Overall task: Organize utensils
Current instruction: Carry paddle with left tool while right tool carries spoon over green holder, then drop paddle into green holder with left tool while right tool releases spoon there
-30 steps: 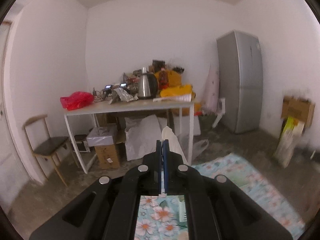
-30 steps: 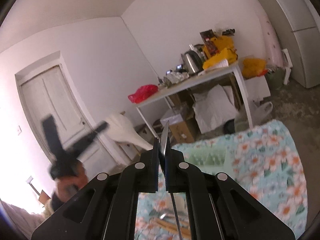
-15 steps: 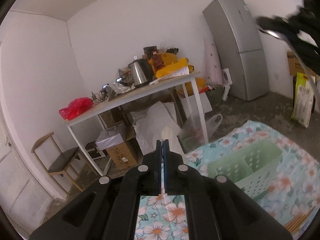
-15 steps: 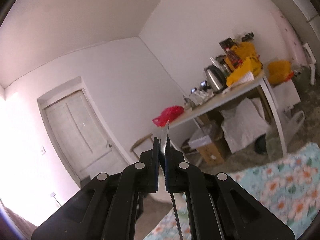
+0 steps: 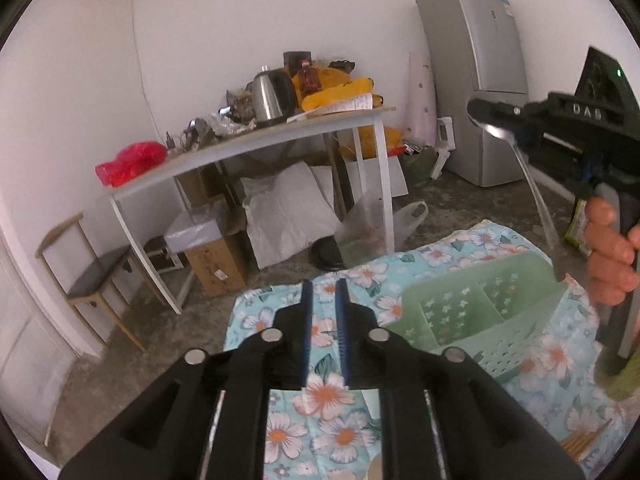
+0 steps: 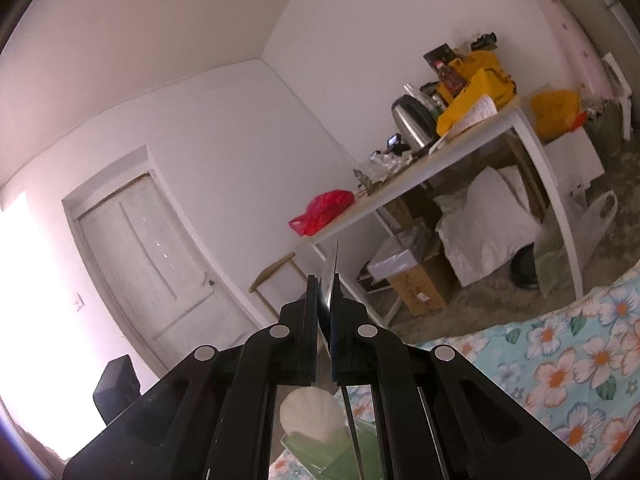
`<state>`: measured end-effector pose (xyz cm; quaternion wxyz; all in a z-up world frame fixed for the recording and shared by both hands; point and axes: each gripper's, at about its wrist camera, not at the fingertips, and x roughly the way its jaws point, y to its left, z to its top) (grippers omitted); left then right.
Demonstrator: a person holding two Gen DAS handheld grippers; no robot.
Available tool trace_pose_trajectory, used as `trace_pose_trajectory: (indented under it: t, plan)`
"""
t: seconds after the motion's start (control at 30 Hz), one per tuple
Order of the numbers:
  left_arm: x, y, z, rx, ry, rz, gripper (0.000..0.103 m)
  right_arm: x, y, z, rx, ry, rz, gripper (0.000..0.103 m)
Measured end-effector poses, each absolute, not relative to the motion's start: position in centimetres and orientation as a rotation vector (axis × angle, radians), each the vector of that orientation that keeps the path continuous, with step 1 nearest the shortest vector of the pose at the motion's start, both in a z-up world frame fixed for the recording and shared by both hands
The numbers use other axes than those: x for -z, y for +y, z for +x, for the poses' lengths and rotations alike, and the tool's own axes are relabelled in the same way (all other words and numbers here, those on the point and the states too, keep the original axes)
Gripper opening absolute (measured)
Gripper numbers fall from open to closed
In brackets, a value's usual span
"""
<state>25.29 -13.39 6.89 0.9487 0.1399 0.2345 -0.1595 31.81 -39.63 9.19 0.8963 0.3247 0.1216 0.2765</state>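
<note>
The right tool (image 5: 500,120) is pinching a slim, stiff, slippery steel spoon (image 5: 524,168) by its bowl, handle dangling above the pale green slotted plastic caddy (image 5: 472,320) on the floral-clothed bench (image 5: 320,400). The left tool (image 5: 323,300) has just been opening, nothing between its pads.

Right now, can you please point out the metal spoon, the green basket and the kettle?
metal spoon (image 5: 497,131): left wrist view, on its shiny bowl.
green basket (image 5: 494,347): left wrist view, on its near perforated wall.
kettle (image 5: 267,101): left wrist view, on its steel body.
</note>
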Motion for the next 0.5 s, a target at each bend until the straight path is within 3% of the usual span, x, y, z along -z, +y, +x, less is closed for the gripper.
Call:
trace_pose_trajectory:
  t: [0.5]
  plan:
    - [-6.6,-11.7,24.6,0.327,0.51,0.209,0.013,-6.3,-39.1,30.5,-0.52,0.332,0.584,0.005]
